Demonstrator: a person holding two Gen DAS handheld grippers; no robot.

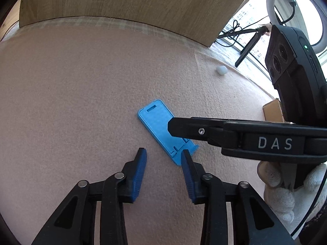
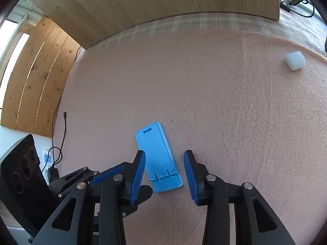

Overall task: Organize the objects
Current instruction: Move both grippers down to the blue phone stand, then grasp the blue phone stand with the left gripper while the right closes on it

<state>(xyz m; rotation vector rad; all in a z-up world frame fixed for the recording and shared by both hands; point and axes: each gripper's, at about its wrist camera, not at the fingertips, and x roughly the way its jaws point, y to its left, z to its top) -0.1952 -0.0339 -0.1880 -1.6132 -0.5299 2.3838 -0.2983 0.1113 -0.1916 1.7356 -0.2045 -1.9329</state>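
A flat blue plastic phone stand (image 1: 157,122) lies on the pink felt mat (image 1: 71,91). My left gripper (image 1: 163,153) is open, its fingertips just short of the stand's near end. My right gripper (image 2: 164,156) is open and straddles the stand (image 2: 158,155), one finger on each side of it, low over the mat (image 2: 224,102). In the left wrist view the right gripper's black finger (image 1: 184,129) reaches in from the right across the stand. A small white rounded block (image 1: 221,70) lies far right on the mat, also in the right wrist view (image 2: 295,60).
A wooden board (image 1: 122,0) stands along the mat's far edge. A ring light (image 1: 296,10) and cables are at the far right by the window. A cardboard box (image 1: 273,110) sits at the right edge. A power strip with cables (image 2: 49,161) lies left of the mat.
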